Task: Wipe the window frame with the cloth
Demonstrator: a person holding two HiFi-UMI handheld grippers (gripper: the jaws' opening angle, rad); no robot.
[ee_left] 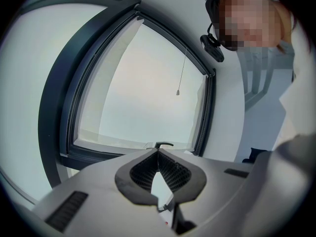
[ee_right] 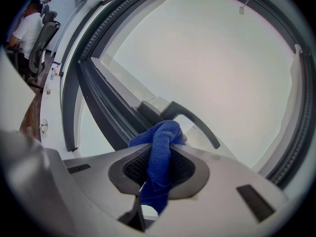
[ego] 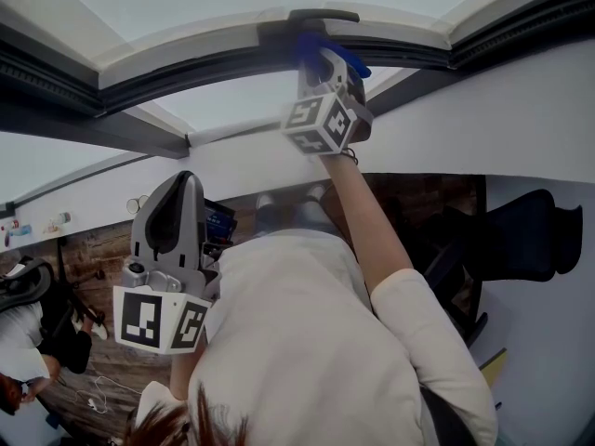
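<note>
My right gripper (ego: pixel 325 59) is raised to the dark window frame (ego: pixel 186 63) and is shut on a blue cloth (ee_right: pixel 160 147). The cloth's bunched end (ego: pixel 321 49) presses against the frame right beside the dark window handle (ee_right: pixel 195 120), which also shows in the head view as a handle (ego: pixel 321 15). My left gripper (ego: pixel 181 189) hangs lower at the left, away from the frame, its jaws closed together on nothing (ee_left: pixel 158 154). It looks toward the same window frame (ee_left: pixel 79 73) from a distance.
White wall and sill (ego: pixel 521 110) surround the window. A pull cord (ee_left: pixel 181 73) hangs before the glass. A dark office chair (ego: pixel 521 230) stands at the right. Another person (ee_right: pixel 29 23) sits at a desk far left.
</note>
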